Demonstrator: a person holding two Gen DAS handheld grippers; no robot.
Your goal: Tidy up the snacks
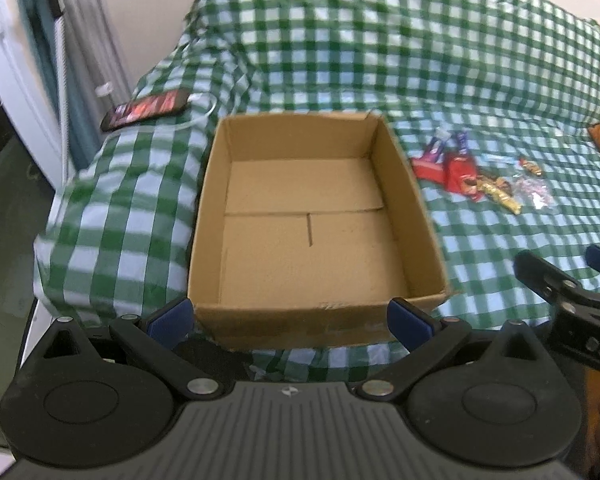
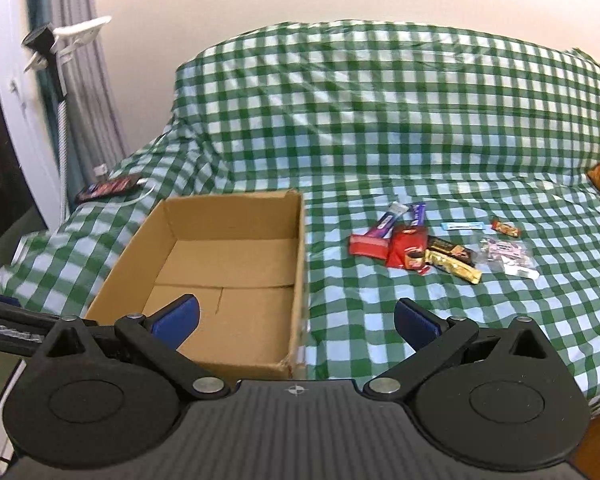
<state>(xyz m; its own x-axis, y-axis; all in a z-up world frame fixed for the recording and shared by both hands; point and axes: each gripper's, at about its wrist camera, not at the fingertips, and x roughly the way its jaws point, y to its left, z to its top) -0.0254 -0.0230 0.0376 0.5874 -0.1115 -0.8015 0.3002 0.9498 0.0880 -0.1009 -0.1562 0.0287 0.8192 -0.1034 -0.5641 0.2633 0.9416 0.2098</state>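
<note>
While the left gripper (image 1: 288,318) hangs spread and empty over the bare cardboard box (image 1: 312,216), the snacks (image 1: 476,176) lie beside it on the checked cover; the right gripper (image 2: 298,322) (also agape, holding nothing) faces that pile. Light, crinkly, probably slippery wrappers; pinch each bar across its middle.

Checked sofa cover (image 2: 380,128), cardboard box (image 2: 236,216), snacks (image 2: 428,248), phone (image 2: 108,188)

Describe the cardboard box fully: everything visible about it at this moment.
The cardboard box is a shallow, open-topped tray of plain brown corrugated board with nothing inside. Its floor is made of folded flaps whose seams show. The front right corner looks frayed. It sits level on the green checked cloth, left of the snack pile, apart from it. Neither gripper touches it.
</note>
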